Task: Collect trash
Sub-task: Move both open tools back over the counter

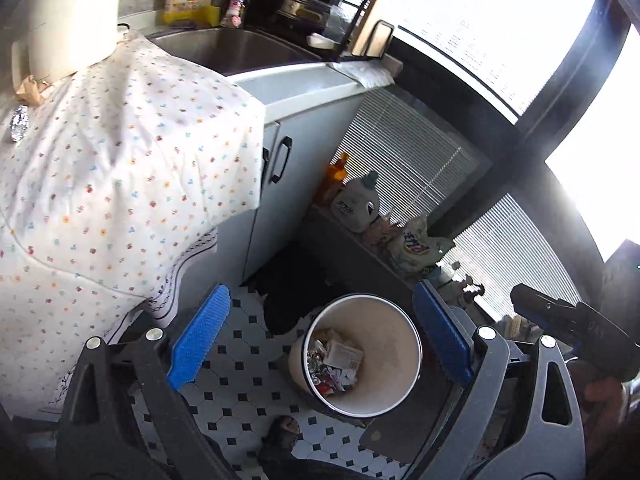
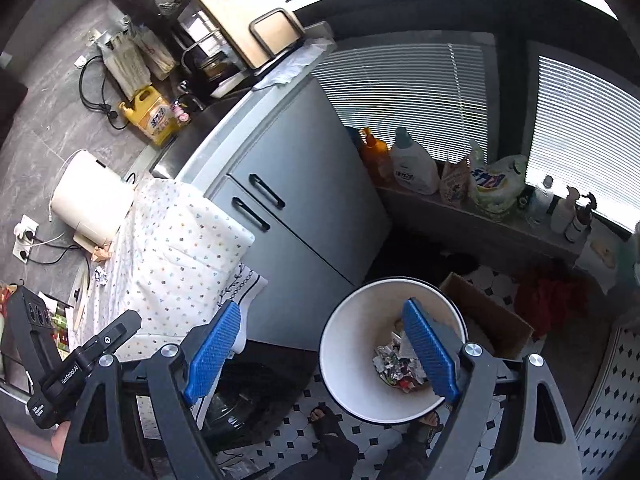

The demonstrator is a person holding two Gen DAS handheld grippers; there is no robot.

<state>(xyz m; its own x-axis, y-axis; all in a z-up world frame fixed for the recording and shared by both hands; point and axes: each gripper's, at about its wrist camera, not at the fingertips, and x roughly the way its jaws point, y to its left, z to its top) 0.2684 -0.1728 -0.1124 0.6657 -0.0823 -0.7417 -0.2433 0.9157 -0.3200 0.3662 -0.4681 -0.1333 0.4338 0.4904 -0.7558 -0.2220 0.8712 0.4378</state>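
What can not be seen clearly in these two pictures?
- Trash bin contents, right wrist view: the right tongs' blue pad covers part of the pile.
- Crumpled foil on the flowered tablecloth, left wrist view: cut off by the left edge.
- Window, left wrist view: glare hides everything outside.

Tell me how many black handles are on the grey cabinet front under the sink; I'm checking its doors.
2. In the right wrist view, the upper handle and lower handle sit side by side on the cabinet. The floral cloth may hide others.
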